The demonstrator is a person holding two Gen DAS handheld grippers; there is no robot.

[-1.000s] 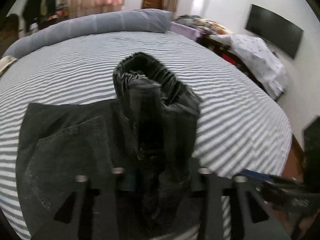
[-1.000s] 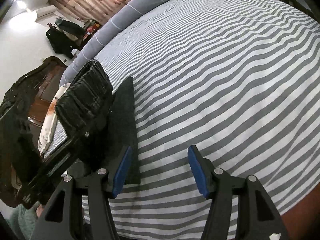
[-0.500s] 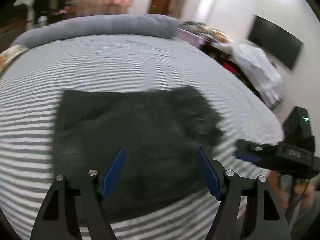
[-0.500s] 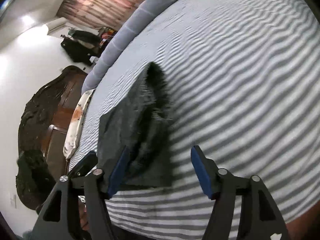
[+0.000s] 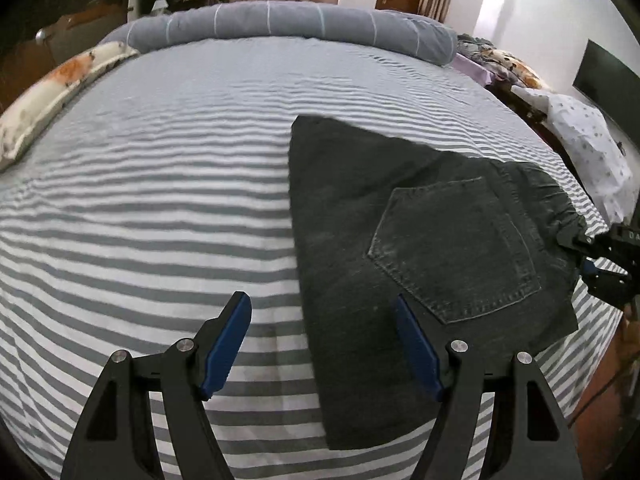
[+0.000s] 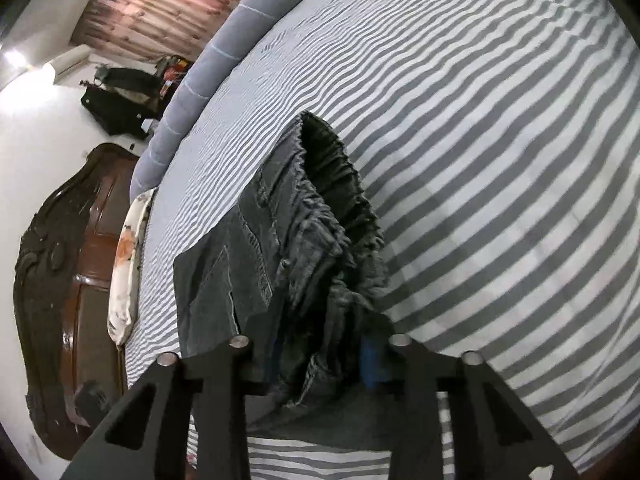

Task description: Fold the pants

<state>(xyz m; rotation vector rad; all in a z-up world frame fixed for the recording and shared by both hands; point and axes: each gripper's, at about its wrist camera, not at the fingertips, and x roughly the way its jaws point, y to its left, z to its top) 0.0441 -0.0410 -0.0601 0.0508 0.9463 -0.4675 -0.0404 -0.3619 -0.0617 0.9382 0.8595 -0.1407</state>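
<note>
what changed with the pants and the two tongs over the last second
The left tongs let go of the bunched waistband, their jaws opened, and they now hang open over the left edge of the folded pants. The right tongs moved in and have just closed on the gathered waistband. The pants now lie flat on the striped bed, which stayed as it was.

Right tool (image 6: pixel 324 360) just closed on dark pants' (image 6: pixel 316 224) gathered waistband, striped bedsheet (image 6: pixel 500 160), wooden headboard (image 6: pixel 60 280)
</note>
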